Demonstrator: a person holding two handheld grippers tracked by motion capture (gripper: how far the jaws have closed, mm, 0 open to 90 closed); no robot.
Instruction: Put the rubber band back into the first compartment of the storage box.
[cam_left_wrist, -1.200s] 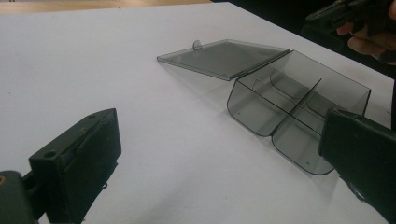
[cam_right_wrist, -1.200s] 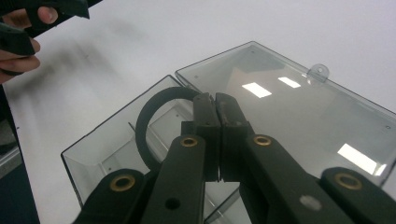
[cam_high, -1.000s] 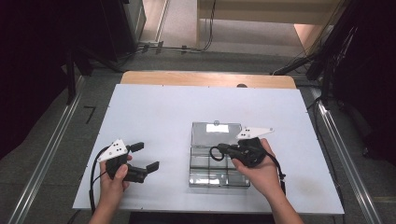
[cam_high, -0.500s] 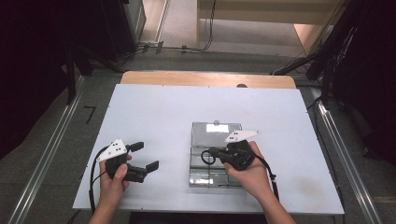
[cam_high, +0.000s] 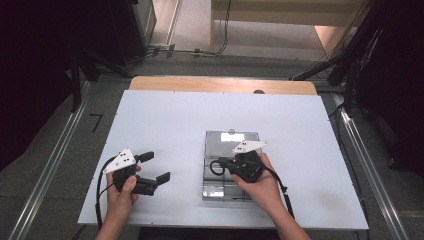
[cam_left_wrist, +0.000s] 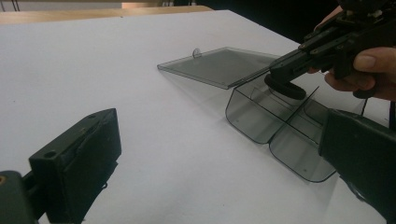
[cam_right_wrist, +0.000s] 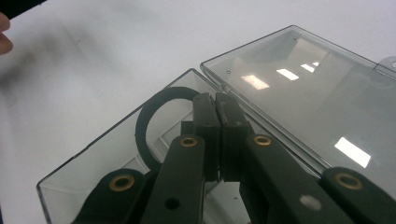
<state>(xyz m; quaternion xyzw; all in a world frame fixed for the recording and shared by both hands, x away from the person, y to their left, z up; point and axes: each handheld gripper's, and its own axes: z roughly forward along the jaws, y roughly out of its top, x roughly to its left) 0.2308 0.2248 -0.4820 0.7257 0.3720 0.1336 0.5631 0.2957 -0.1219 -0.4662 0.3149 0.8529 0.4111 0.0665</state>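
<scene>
At frame centre, right gripper (cam_high: 218, 165): jaws clamped on black ring (cam_right_wrist: 148, 122), over clear box (cam_high: 216, 190).
Lower left, left gripper (cam_high: 154, 166): jaws apart, holding nothing.

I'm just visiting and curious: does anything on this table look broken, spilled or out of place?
Nothing stands out. The clear box sits square on the table with its lid open flat, and the right gripper holds a black ring over it.

In the right gripper view, the right tongs (cam_right_wrist: 218, 109) cover the near part of the thin black rubber ring (cam_right_wrist: 148, 116), and the clear smoky plastic compartment box (cam_right_wrist: 93, 154) is cut off at the bottom edge. In the left gripper view, the left tongs' (cam_left_wrist: 224, 154) own black jaw hides that box's near corner.
</scene>
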